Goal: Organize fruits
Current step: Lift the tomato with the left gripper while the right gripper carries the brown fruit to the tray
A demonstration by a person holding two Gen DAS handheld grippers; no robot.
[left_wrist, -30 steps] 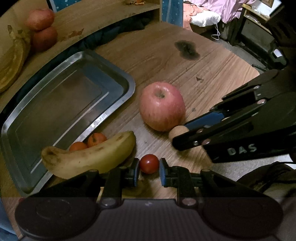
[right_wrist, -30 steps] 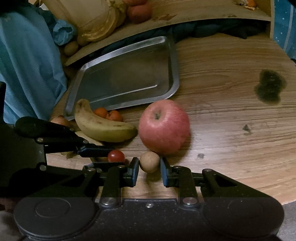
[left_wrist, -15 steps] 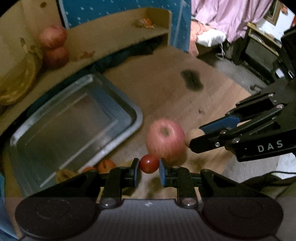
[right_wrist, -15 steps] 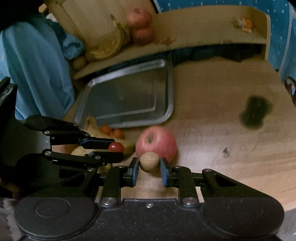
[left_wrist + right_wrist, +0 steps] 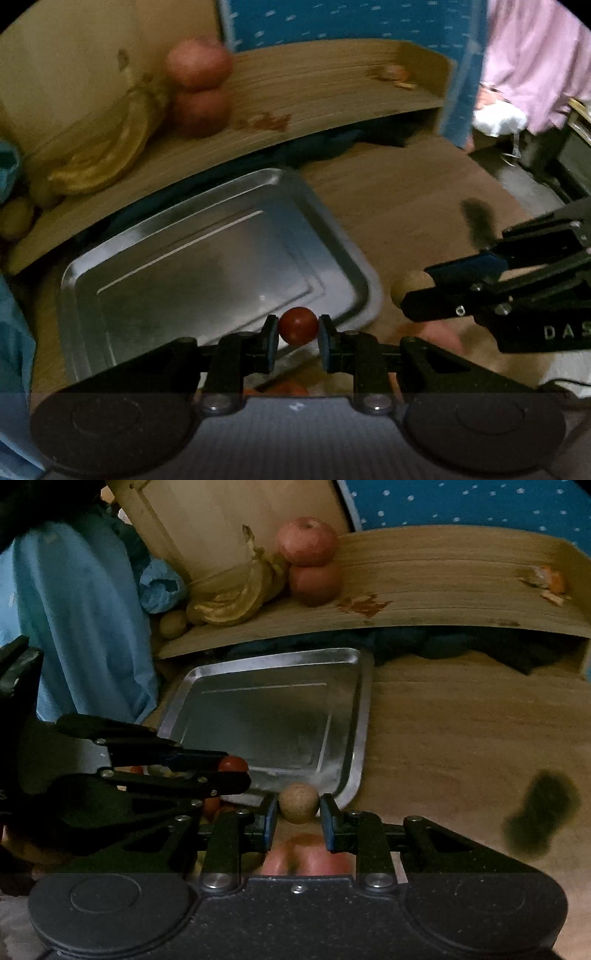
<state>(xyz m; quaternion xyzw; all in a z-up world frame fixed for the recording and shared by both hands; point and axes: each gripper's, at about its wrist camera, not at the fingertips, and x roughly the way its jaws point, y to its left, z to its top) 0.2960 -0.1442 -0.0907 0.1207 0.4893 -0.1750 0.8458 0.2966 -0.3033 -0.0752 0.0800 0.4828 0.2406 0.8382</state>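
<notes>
Between the left claw [image 5: 298, 331] fingers, a small glossy red tomato [image 5: 298, 325] is sitting clamped above the steel tray's [image 5: 207, 254] near rim. At 3 o'clock, the right claw [image 5: 298, 809], lettered "DAS", is pinching a rough tan round fruit [image 5: 298, 802] over the wood-grain counter [image 5: 461, 746].

Your left gripper [image 5: 298, 329] clamped on a small round red tomato [image 5: 297, 325] above the rectangular metal tray [image 5: 207, 258], your right gripper [image 5: 413, 293] pinching a tan round fruit [image 5: 408, 287] beside it
</notes>
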